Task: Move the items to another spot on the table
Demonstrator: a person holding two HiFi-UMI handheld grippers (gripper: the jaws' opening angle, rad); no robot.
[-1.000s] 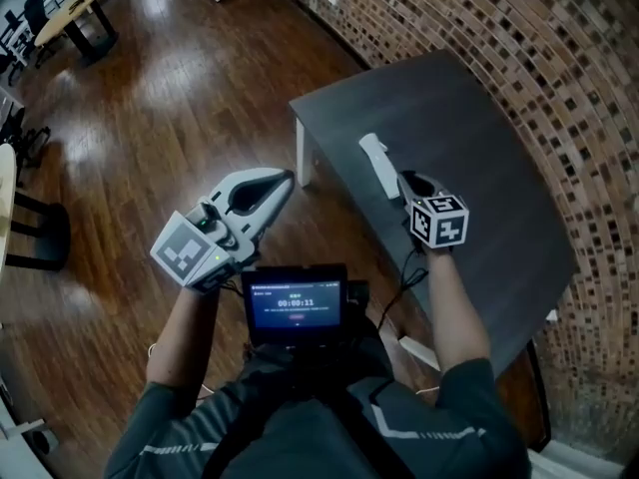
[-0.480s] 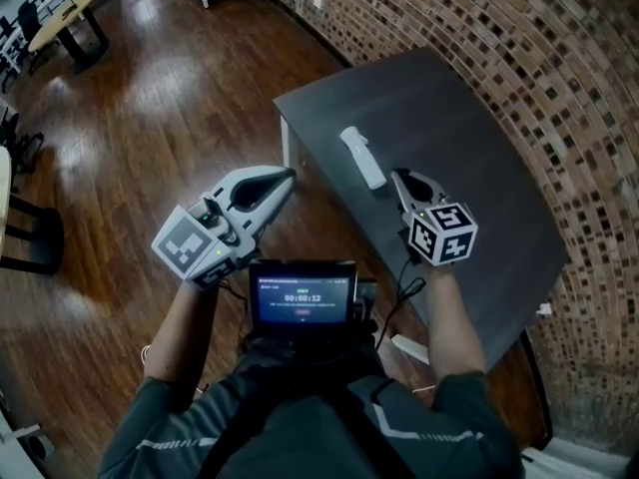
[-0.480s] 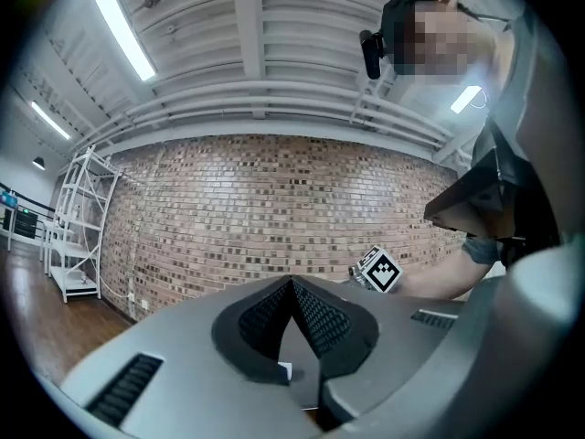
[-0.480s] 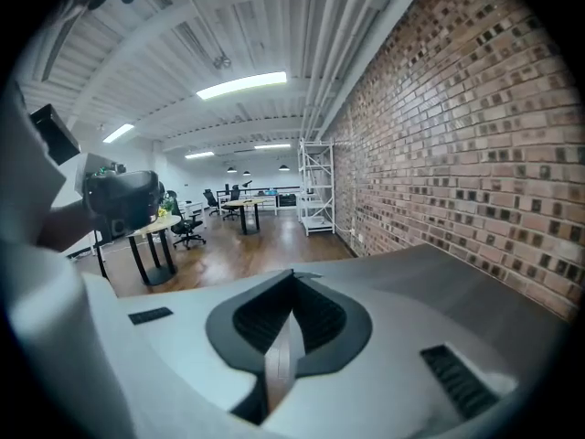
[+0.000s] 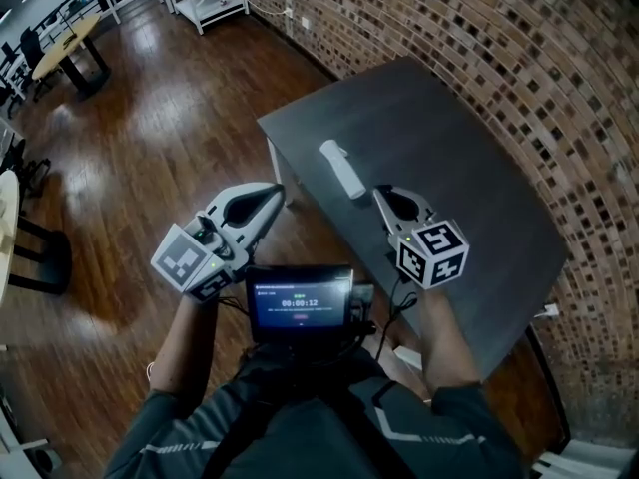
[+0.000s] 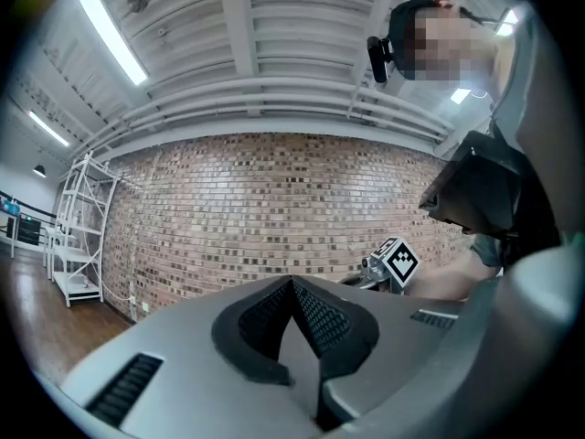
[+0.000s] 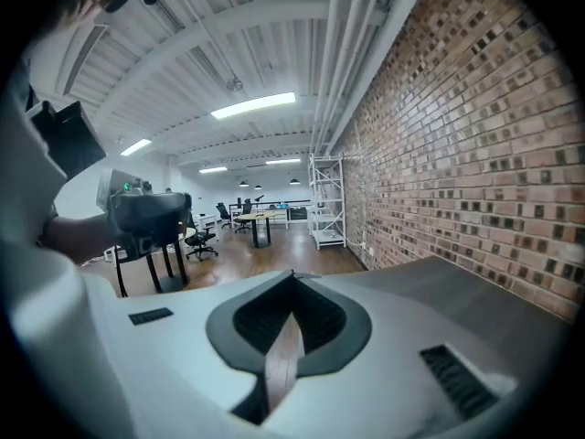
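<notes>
The right gripper (image 5: 380,193) has closed its slightly parted jaws fully, with nothing between them. It has drawn back from the white oblong plastic object (image 5: 341,169) towards the dark grey table's (image 5: 469,138) near edge.

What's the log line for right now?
left hand-held gripper: shut, empty | right hand-held gripper: shut, empty | white item: on table

Bare tabletop, one low obstacle
Offers open passage over the dark table (image 5: 469,178) from 12 through 4 o'clock of the white oblong item (image 5: 341,168); ends against the brick wall (image 5: 519,48) at 2 o'clock; drops off to wooden floor (image 5: 160,118) near the item at 9 o'clock.
</notes>
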